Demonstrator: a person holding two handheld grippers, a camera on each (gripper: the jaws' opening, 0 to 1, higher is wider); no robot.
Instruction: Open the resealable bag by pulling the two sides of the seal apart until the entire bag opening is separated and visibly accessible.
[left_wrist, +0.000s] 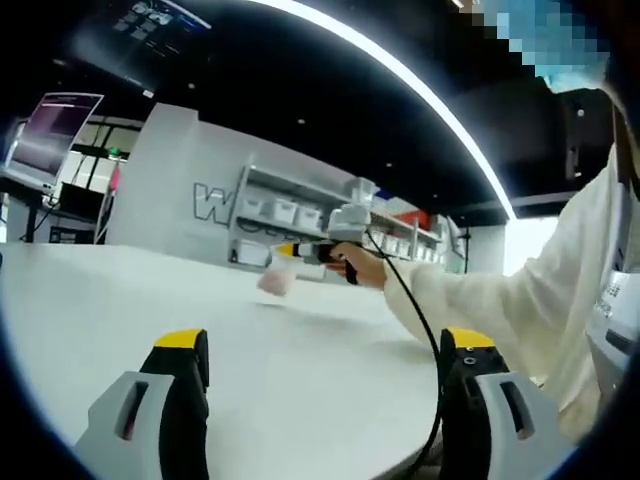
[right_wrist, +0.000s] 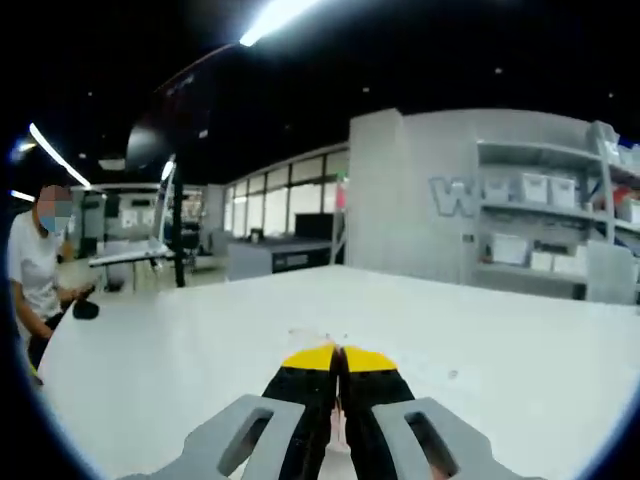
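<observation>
In the left gripper view, a small clear bag with a pinkish tint (left_wrist: 275, 281) hangs just above the white table (left_wrist: 150, 300). A hand in a white sleeve holds my right gripper (left_wrist: 287, 250) out over the table, and its yellow tips are pinched on the bag's top edge. My left gripper (left_wrist: 325, 340) is near the table's front edge, well short of the bag, with its jaws wide apart and nothing between them. In the right gripper view, my right gripper (right_wrist: 338, 356) has its jaws pressed together, with only a thin pale sliver of the bag (right_wrist: 338, 425) showing between them.
A black cable (left_wrist: 425, 330) runs from the right gripper down past the person's sleeve (left_wrist: 520, 300). Grey shelves with white bins (left_wrist: 290, 215) stand behind the table. Another person (right_wrist: 35, 270) stands at the table's far left edge. A monitor (left_wrist: 50, 135) is at the back left.
</observation>
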